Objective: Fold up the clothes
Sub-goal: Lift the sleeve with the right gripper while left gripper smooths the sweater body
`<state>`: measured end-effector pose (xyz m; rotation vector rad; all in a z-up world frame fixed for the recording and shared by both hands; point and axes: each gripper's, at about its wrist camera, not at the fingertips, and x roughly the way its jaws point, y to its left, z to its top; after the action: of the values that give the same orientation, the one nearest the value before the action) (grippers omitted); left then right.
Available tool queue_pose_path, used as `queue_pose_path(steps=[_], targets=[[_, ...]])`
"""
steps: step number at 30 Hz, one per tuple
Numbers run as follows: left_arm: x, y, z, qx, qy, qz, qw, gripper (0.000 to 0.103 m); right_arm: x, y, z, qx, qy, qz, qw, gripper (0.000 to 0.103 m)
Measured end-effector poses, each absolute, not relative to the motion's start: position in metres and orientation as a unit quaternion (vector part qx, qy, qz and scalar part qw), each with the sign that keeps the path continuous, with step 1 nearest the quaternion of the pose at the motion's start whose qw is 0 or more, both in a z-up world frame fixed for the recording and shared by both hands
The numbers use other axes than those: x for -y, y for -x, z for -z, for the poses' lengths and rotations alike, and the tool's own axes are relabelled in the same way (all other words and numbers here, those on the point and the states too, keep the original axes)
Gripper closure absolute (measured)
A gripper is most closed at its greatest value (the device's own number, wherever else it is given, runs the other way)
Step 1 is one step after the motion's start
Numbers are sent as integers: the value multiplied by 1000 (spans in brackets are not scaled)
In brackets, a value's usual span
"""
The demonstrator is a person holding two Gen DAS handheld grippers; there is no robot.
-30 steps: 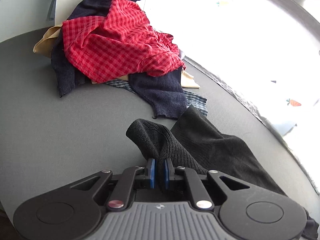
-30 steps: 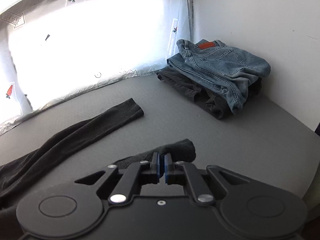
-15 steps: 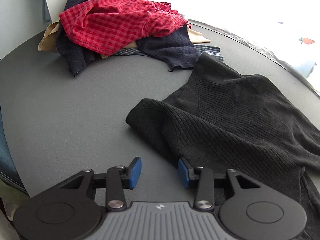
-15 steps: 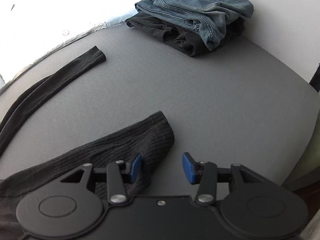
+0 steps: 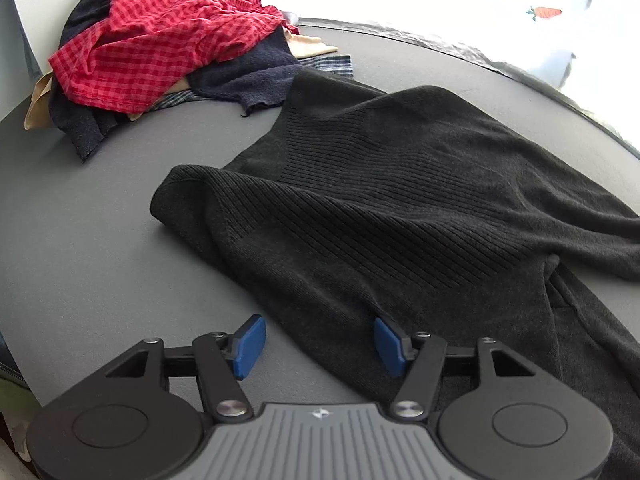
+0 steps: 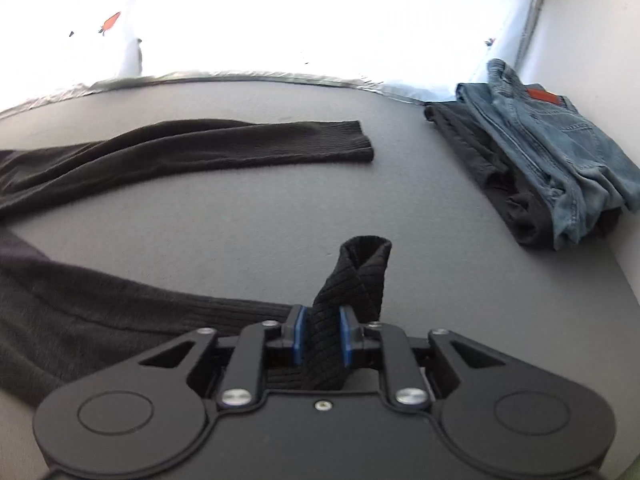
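On grey table (image 5: pixel 100 208), dark ribbed sweater (image 5: pixel 400 200) lies rumpled.

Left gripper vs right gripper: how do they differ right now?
The left gripper stands open, its jaws having just widened, over the black sweater hem and gripping nothing. The right gripper has just been closing, and its pads now press a bunched sleeve cuff of that sweater. Both have blue pads and angle down at the grey surface.

Grey bench (image 5: pixel 92 216), white wall (image 6: pixel 592 32) along its right edge, bright translucent sheet printed with small carrots (image 5: pixel 545 12) along its far edge
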<state>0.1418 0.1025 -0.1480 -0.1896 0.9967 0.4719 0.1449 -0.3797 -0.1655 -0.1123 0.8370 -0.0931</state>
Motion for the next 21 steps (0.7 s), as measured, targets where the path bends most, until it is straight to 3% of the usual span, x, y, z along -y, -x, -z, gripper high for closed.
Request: queue_pose_path(steps=[1, 9, 15, 20, 21], targets=[[-97, -142, 149, -469, 77, -226, 850, 40, 381, -143, 165, -404, 38, 45, 913, 67], [-80, -143, 152, -460, 14, -233, 857, 28, 467, -96, 172, -350, -301, 114, 880, 66], [-87, -144, 152, -464, 19, -237, 854, 16, 491, -78, 201, -342, -393, 172, 836, 65], [-91, -144, 154, -466, 26, -243, 850, 10, 493, -78, 208, -343, -392, 186, 833, 65], [-91, -144, 154, -465, 29, -245, 850, 9, 492, -81, 206, -348, -379, 186, 837, 74]])
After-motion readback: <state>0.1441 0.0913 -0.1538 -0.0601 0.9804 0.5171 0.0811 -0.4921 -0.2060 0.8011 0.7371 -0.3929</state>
